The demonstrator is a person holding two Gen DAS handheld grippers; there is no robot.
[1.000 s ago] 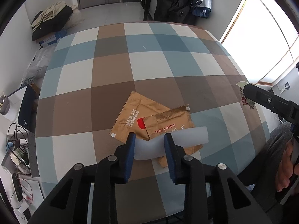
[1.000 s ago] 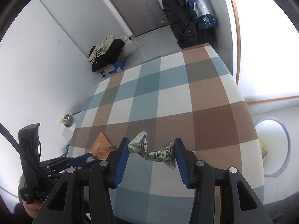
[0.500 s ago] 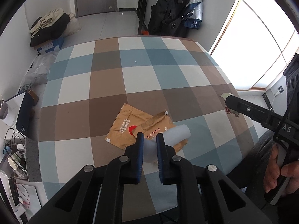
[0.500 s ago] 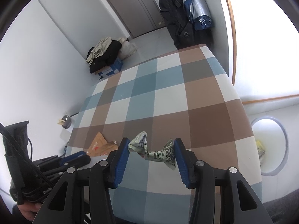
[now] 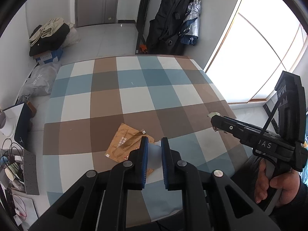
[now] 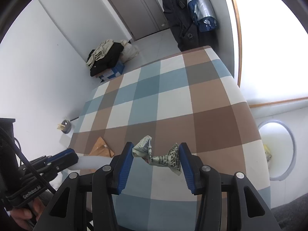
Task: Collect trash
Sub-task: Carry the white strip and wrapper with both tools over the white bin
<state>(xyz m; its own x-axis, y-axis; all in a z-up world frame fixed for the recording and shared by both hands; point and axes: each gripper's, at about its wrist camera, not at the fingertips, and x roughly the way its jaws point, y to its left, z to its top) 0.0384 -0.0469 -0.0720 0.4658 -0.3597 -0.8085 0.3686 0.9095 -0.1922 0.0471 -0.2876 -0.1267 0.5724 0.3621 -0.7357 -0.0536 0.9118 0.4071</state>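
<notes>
My left gripper [image 5: 154,144] is shut on a translucent white plastic piece [image 5: 154,155] and holds it above the checked table [image 5: 134,96]; it also shows in the right wrist view [image 6: 92,162]. Gold-brown snack wrappers [image 5: 125,144] lie on the table just beyond it. My right gripper [image 6: 156,151] is shut on a crumpled printed wrapper [image 6: 159,156] above the table's near right part. The right gripper also shows in the left wrist view [image 5: 217,122].
A white round bin [image 6: 277,150] with a yellow scrap stands on the floor right of the table. Clothes on a box [image 5: 48,38], plastic bags [image 5: 38,79] and hanging coats [image 5: 173,19] are beyond the table. Cables and cups [image 5: 11,163] crowd the left.
My left gripper closed on the white plastic piece and lifted it off the gold wrappers. My right gripper keeps its hold on the crumpled wrapper and has risen slightly.
</notes>
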